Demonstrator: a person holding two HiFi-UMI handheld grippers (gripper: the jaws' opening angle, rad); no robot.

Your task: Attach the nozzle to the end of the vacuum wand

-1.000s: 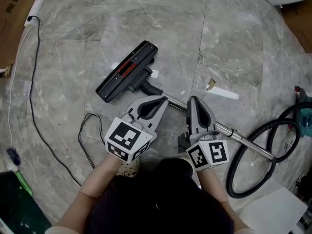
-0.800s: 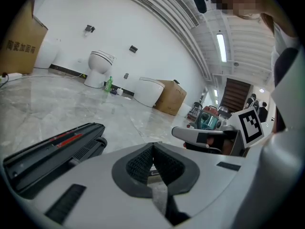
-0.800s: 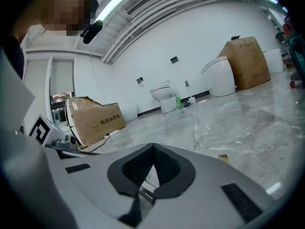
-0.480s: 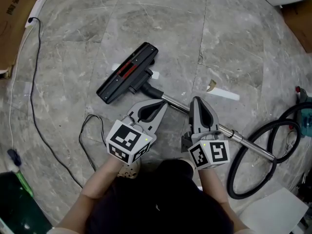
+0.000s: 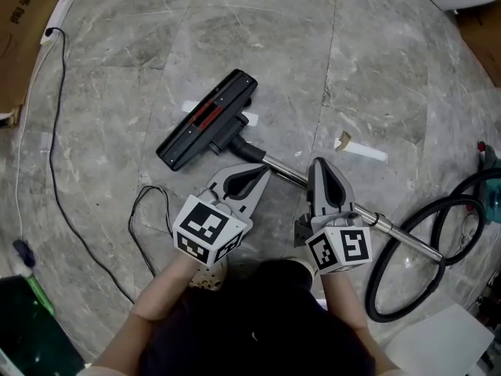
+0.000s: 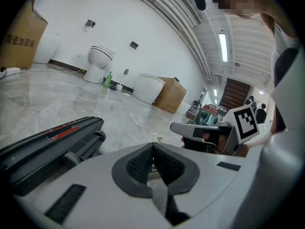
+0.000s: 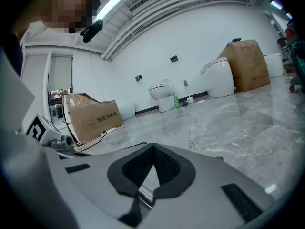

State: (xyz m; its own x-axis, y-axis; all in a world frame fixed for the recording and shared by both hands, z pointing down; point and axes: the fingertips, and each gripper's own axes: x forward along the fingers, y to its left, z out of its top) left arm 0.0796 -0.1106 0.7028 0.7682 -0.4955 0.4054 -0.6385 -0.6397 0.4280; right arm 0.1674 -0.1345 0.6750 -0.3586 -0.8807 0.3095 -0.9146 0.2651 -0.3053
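On the grey floor [image 5: 376,69] the nozzle [image 5: 205,121] lies flat, its black neck meeting the front end of the wand [image 5: 395,233]. Can't tell if the joint is fully seated. Left gripper [image 5: 262,171] sits just beside that joint, jaws pressed together, nothing pinched at the tips. Right gripper [image 5: 318,164] lies over the wand further back, jaws also together, chrome tube showing through the gap behind its tips. Risks: an off-axis push could make the nozzle skid on the smooth stone instead of locking, and closed jaws may slip off the round tube.
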